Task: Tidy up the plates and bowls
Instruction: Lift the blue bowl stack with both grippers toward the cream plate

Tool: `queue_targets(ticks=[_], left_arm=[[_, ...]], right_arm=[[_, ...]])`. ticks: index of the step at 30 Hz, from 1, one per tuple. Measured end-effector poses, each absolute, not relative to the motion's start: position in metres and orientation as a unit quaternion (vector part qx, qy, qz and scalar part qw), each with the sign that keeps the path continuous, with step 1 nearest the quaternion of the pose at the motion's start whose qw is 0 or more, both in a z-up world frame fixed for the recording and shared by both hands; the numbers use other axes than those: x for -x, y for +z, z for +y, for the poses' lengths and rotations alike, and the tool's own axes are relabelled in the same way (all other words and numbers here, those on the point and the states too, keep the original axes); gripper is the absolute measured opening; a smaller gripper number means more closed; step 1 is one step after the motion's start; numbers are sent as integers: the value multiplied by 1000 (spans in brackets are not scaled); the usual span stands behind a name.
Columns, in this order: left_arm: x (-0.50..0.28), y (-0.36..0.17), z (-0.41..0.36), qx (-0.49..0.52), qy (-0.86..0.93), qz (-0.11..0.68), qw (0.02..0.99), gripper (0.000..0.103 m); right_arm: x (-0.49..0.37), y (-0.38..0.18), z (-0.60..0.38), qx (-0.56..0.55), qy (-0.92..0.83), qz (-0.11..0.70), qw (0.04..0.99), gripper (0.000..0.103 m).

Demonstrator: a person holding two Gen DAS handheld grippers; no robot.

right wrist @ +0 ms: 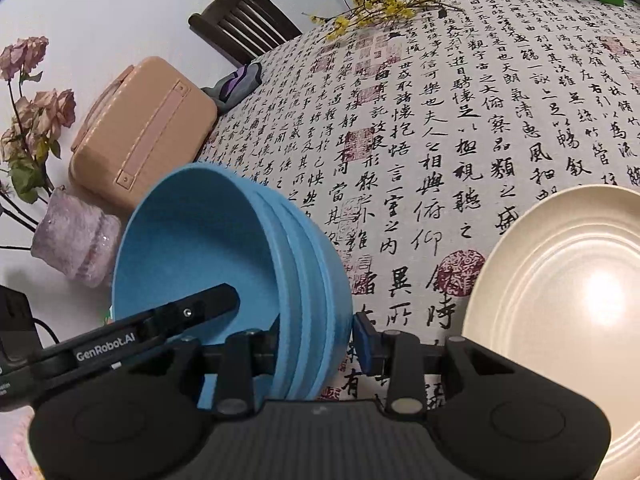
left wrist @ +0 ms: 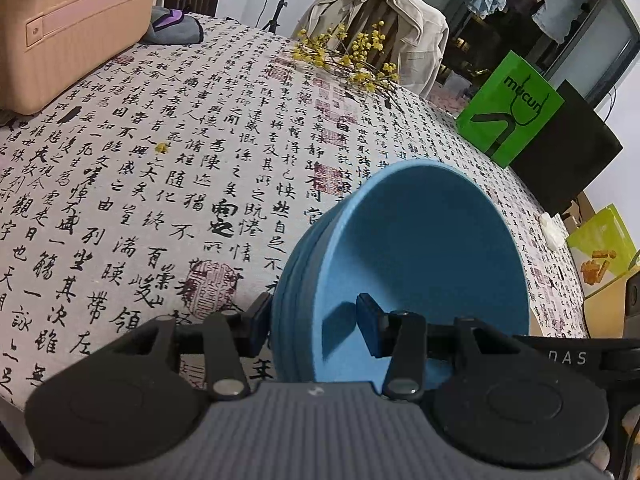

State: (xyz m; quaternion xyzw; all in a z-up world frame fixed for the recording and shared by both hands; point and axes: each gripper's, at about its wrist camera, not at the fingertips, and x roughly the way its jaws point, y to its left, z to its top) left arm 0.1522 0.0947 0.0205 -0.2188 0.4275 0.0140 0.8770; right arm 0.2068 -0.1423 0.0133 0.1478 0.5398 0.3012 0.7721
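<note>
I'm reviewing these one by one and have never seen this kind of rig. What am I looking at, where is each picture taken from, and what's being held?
No robot: a person carries a two-finger claw in each hand, each with a camera looking along its fingers. The left view shows the left claw, the right view the right claw. Each is shut on the rim of a nested stack of blue bowls, gripped from opposite sides, one finger inside and one outside. Below lies a calligraphy-print tablecloth with a cream plate, yellow flower sprigs, a tan case and a green bag.
</note>
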Motion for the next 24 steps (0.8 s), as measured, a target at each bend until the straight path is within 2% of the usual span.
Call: queue_targets(ticks=[10,24], left_arm=[[-157,23,80,218,9,423,880,47],[-169,-6,103,252,21,474,844,47]], right_arm=[[-210,7,-159,-156,286,547,771,31],[-224,-18,-136,-145,279,598,737,30]])
